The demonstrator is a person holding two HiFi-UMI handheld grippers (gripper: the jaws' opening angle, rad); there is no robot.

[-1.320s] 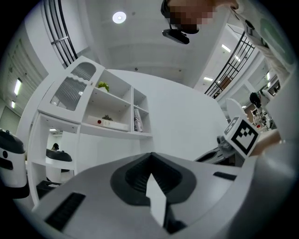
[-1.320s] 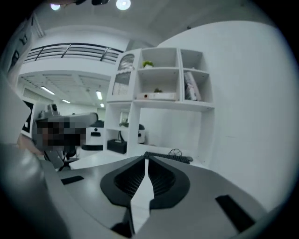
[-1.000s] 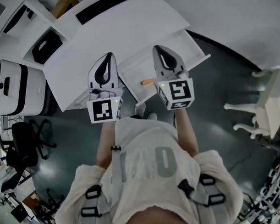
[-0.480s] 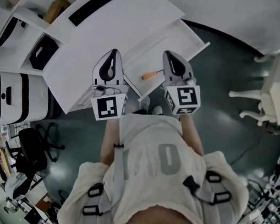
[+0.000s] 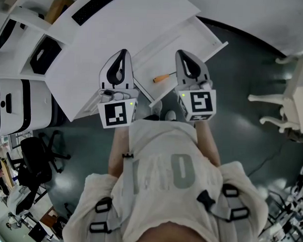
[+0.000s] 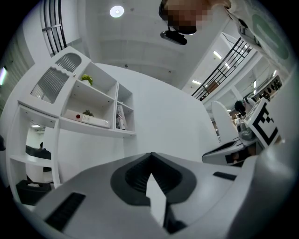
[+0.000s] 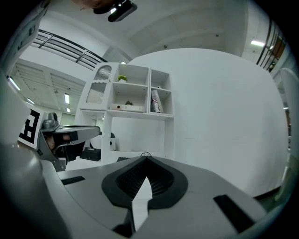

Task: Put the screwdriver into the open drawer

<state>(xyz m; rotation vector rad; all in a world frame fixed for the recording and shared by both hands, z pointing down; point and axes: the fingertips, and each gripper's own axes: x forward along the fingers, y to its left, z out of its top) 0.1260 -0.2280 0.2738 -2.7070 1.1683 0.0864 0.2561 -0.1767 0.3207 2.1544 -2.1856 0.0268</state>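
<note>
The screwdriver (image 5: 161,78), with an orange handle and a thin dark shaft, lies in the open white drawer (image 5: 204,43) that stands pulled out from the desk. In the head view it shows between my two grippers, touched by neither. My left gripper (image 5: 123,53) hangs over the desk's edge to the screwdriver's left, jaws together and empty. My right gripper (image 5: 182,53) hovers over the drawer just right of the screwdriver, also shut with nothing in it. In the gripper views, the left gripper (image 6: 152,156) and the right gripper (image 7: 145,156) both face a white wall; the screwdriver is hidden there.
The white desk top (image 5: 125,28) carries a black keyboard (image 5: 98,2). A white shelf unit (image 5: 25,39) stands at the left, also seen as shelves (image 7: 135,95). A black office chair (image 5: 33,156) and white furniture (image 5: 291,98) stand on the dark floor.
A second ago the right gripper partly covered the screwdriver; now the screwdriver lies fully in view between the grippers. Both grippers shifted slightly and stayed shut.
</note>
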